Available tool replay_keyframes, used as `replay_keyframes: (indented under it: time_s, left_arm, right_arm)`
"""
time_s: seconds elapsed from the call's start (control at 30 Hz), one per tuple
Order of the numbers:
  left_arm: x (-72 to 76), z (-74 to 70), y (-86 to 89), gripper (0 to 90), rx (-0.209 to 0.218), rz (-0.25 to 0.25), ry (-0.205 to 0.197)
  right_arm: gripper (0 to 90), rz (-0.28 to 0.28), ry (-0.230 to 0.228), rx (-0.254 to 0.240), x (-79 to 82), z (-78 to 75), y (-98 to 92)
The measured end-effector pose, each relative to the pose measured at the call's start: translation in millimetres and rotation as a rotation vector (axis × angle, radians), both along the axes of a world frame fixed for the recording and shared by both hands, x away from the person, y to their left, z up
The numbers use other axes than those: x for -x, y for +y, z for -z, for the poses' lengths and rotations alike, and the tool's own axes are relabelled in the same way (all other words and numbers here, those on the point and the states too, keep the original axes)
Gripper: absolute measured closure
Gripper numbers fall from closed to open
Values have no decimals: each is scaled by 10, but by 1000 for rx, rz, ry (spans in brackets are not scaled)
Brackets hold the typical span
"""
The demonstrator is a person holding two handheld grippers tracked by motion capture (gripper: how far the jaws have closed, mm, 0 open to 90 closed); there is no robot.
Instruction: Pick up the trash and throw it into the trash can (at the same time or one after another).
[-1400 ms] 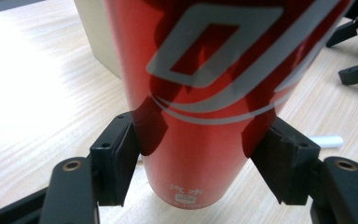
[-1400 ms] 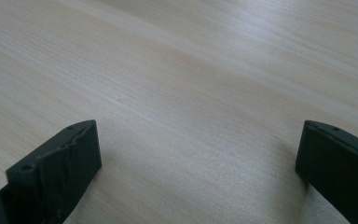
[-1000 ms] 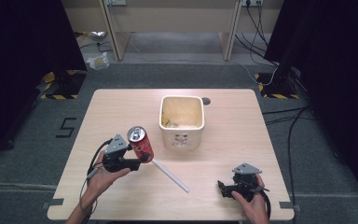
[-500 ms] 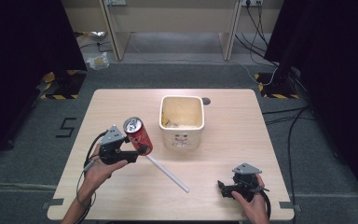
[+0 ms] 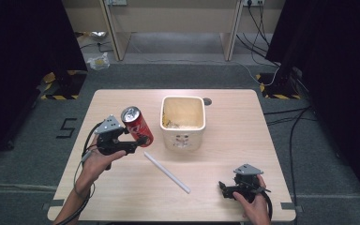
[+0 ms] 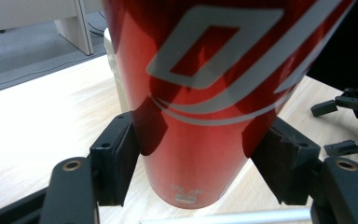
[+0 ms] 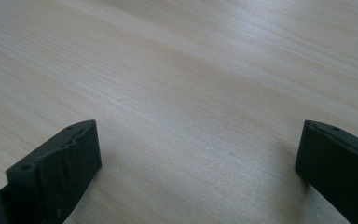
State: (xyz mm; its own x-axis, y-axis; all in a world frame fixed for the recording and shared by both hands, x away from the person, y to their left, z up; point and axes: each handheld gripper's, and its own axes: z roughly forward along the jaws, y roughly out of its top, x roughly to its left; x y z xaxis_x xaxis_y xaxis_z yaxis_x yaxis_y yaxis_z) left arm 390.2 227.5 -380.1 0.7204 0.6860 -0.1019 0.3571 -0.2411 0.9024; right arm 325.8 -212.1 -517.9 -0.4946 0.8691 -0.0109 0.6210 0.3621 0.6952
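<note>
Red can (image 5: 137, 126) clamped in left gripper (image 5: 133, 144), both pads pressed against lower body, as seen in left gripper view (image 6: 205, 107). Held clear of table (image 5: 122, 197), over left half, just left of tub (image 5: 183, 122) without touching. Long axis tilted: silver top with pull tab leaning up and toward far-left corner, base down and toward tub. White lettering on red, large and cropped in left gripper view: part of a blocky outlined character and curved strokes beneath, not readable as a word. Small white print block near can base, too fine to read. No brand name legible from above.

Tub: cream, square, open top, pale scraps inside, small dark printed marks on near wall, too small to read. Grey round cap (image 5: 208, 101) set in table just behind tub's right corner.

White straw (image 5: 167, 172) flat on table, running diagonally from near the can down toward right gripper, apart from both.

Right gripper (image 5: 226, 187) low at near-right edge of table, held by right hand (image 5: 253, 201); jaws spread wide in right gripper view, bare wood between them, nothing gripped.

White "5" (image 5: 67, 127) marked on grey floor left of table. Yellow-black hazard tape (image 5: 56, 77) at stand feet on both far sides.
</note>
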Motion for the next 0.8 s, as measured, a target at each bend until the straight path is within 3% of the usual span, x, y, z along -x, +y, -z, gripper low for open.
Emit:
replay_keyframes:
  time_s: [0.67,0.8]
  left_arm:
    - [-289,-324,-303,340,-10,36,-29]
    - [-339,-336,-372,340,-13,41,-25]
  right_arm:
    - [3,-1,-1,0,0,0,-1]
    - [3,-1,-2,0,-1,1,-1]
